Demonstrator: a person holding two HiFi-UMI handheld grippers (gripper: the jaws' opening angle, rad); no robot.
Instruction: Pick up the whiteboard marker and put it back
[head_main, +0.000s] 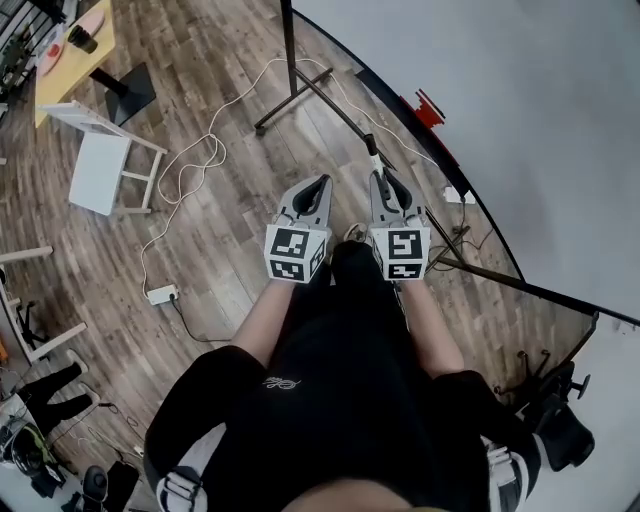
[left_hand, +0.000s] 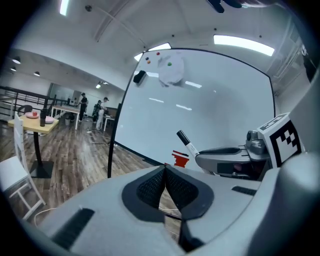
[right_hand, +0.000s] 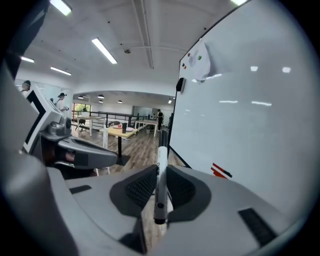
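The whiteboard marker (right_hand: 161, 170), white with a black cap, stands upright between the pads of my right gripper (right_hand: 160, 172), which is shut on it. In the head view its capped end (head_main: 371, 150) sticks out past the right gripper (head_main: 379, 178), toward the lower edge of the whiteboard (head_main: 500, 110). In the left gripper view the marker (left_hand: 185, 141) slants up from the right gripper (left_hand: 225, 152). My left gripper (left_hand: 164, 170) is shut with nothing in it. It is held beside the right one, a little to its left (head_main: 322, 182).
The whiteboard (right_hand: 250, 110) fills the right side, with a red object (head_main: 428, 108) at its lower edge. Its black stand legs (head_main: 300, 95) reach across the wood floor. A white cable (head_main: 190, 170) and power strip (head_main: 162, 294) lie at the left, near a white chair (head_main: 105, 165) and yellow table (head_main: 70, 50).
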